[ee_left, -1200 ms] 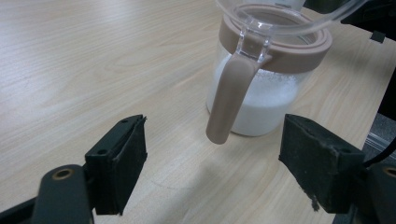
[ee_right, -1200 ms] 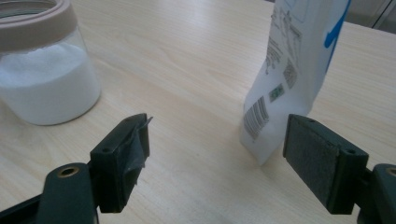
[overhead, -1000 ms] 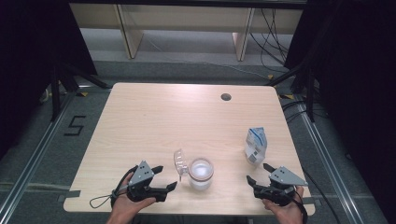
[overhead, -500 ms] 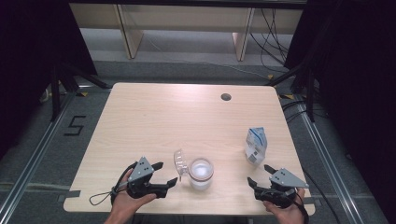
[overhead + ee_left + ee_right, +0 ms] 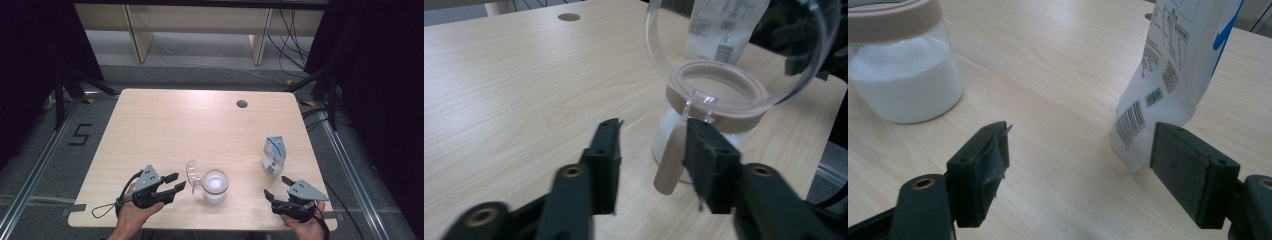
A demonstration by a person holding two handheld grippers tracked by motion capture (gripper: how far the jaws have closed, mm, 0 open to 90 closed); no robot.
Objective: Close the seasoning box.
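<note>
Jar (image 5: 215,186) of white powder stood open-lidded, left gripper (image 5: 176,182) lay level beside it, jaws just closing, gripping nothing, right gripper (image 5: 278,186) rested open near pouch (image 5: 274,155).

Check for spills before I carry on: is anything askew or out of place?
No spill. The jar stands open, its clear lid flipped up on its hinge; the pouch stands upright.

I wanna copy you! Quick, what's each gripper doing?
Left gripper: open, jaws just been closing beside the jar, holding nothing.
Right gripper: open, empty, near the pouch.
</note>
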